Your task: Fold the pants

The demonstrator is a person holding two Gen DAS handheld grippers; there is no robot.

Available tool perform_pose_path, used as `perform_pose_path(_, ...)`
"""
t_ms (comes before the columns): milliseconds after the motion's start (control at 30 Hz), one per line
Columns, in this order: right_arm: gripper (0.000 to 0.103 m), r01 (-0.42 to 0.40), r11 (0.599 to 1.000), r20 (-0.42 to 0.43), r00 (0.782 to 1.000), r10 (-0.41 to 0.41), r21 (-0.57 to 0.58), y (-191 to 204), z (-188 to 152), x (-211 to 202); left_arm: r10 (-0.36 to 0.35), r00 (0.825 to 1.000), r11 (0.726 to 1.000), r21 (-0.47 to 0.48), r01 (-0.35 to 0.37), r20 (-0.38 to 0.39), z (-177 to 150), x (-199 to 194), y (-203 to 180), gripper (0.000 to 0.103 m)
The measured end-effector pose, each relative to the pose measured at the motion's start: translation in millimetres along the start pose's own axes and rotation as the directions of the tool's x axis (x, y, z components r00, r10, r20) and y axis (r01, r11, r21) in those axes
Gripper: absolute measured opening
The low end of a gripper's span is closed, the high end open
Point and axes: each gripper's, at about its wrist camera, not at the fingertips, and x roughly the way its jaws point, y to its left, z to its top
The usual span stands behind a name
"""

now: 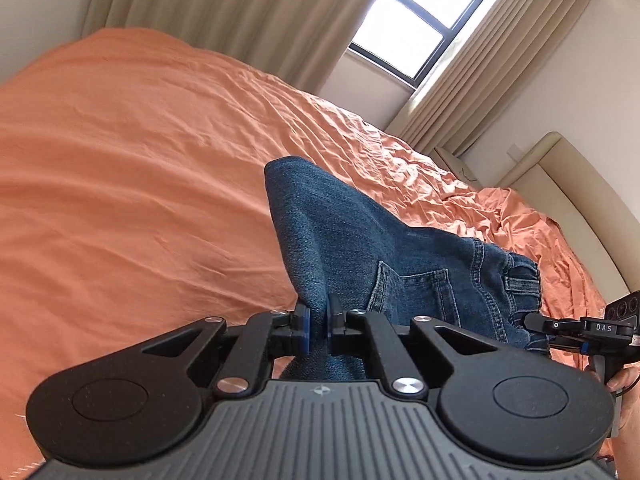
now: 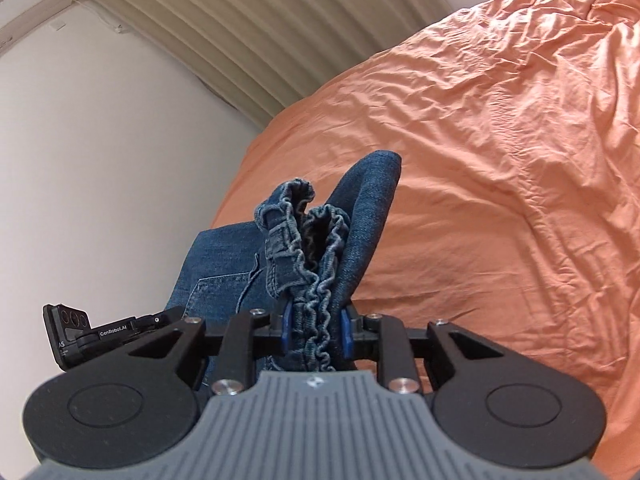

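The blue denim pants (image 1: pixel 360 240) are held up above the orange bed between both grippers. My left gripper (image 1: pixel 319 326) is shut on a fold of plain denim. My right gripper (image 2: pixel 314 330) is shut on the bunched elastic waistband (image 2: pixel 316 256); a back pocket (image 2: pixel 224 292) shows to its left. In the left wrist view the right gripper (image 1: pixel 576 330) shows at the far right edge by the waistband (image 1: pixel 520 280). In the right wrist view the left gripper (image 2: pixel 92 332) shows at the left beside the pants (image 2: pixel 360 216).
The bed with its wrinkled orange sheet (image 1: pixel 140 140) fills most of both views (image 2: pixel 500 160). Beige curtains (image 1: pixel 224 4) and a bright window (image 1: pixel 404 28) stand behind it. A cream headboard (image 1: pixel 568 172) runs along the right. A white wall (image 2: pixel 100 152) is close on the left.
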Motion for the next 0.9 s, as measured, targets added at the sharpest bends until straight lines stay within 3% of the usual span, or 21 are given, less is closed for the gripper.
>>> perform_pose_path(267,0.019,-0.101,0.994,-0.042,0.994,0.1,-0.036,84.8,-16.6,61.4,0.102,0.992,0.994,0.033,-0.104,0.074,20.8,-82.6,34.6,0.007)
perform_pose_path(533,0.019,-0.207,0.978,-0.081,0.975,0.207,0.002,141.1,-39.4,137.2,0.228,0.971,0.97,0.067,-0.234,0.075,50.8,-132.5,71.5,0.007)
perform_pose_path(700,0.019,-0.229,0.973,-0.1,0.968,0.231,0.03,147.1,-52.1,178.1,0.271,0.961,0.96,0.062,-0.274,0.052,54.9,-128.7,100.9,0.007)
perform_pose_path(900,0.019,-0.187,0.98,-0.131,0.972,0.194,0.067,110.9,-57.0,209.5,0.237,0.971,0.971,-0.002,-0.237,0.003,36.8,-82.9,146.3,0.007)
